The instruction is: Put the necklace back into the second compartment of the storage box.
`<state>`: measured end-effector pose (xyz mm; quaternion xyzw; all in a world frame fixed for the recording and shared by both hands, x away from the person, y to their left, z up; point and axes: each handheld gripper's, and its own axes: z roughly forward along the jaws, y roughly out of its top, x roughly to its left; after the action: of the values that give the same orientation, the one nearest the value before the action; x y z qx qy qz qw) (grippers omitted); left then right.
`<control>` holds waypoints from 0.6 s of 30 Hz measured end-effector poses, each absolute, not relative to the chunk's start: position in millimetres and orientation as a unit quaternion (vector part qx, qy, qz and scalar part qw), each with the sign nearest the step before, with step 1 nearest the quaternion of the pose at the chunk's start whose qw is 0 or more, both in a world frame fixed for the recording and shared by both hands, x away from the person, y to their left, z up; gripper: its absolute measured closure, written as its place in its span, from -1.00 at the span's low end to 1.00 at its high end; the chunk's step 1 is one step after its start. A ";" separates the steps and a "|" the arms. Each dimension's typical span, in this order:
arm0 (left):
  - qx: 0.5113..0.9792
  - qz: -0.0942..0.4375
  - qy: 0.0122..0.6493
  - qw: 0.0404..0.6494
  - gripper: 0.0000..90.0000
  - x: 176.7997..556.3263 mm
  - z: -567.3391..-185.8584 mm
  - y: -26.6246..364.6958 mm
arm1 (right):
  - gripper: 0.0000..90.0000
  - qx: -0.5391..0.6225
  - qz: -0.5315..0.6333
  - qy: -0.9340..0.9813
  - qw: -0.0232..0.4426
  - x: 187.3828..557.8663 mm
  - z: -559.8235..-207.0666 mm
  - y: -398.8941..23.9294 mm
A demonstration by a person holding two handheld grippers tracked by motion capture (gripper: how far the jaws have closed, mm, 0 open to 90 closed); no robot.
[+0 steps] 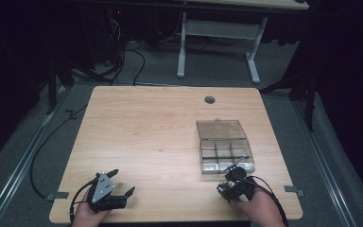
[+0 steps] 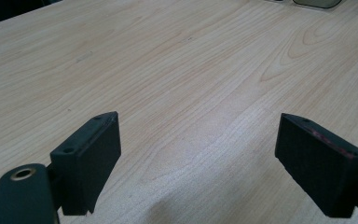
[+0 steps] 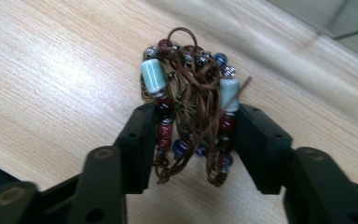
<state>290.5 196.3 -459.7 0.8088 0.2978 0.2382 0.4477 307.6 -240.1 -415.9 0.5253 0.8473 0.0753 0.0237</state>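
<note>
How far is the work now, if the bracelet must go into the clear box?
Done: the compartment box lies open on the table, its lid flat behind it, and its cells look empty. In hand: the right claw is shut on the beaded bracelet, just in front of the box. The left claw is open and holds nothing. Left, probably: lowering the bracelet into a cell and closing the lid.
</note>
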 end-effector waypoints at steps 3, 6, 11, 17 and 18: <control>0.809 0.238 0.298 0.447 -0.67 290.5 -459.7 196.2 | 0.32 0.521 0.069 0.850 0.025 307.6 -415.1 -242.5; 0.809 0.238 0.298 0.447 -0.67 290.5 -459.7 196.2 | 0.42 0.515 0.068 0.854 0.031 307.2 -415.1 -242.3; 0.809 0.238 0.298 0.447 -0.67 290.5 -459.7 196.2 | 0.64 0.499 0.060 0.864 0.039 306.2 -414.7 -240.7; 0.809 0.238 0.297 0.448 -0.67 290.5 -459.6 196.4 | 0.66 0.506 0.066 0.860 0.033 307.4 -414.7 -242.3; 0.809 0.238 0.298 0.448 -0.67 290.5 -459.6 196.4 | 0.66 0.504 0.070 0.860 0.032 308.2 -414.1 -243.5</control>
<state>290.5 196.4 -459.6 0.8087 0.2977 0.2383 0.4479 308.2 -243.5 -414.1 0.5040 0.8602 0.0704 0.0317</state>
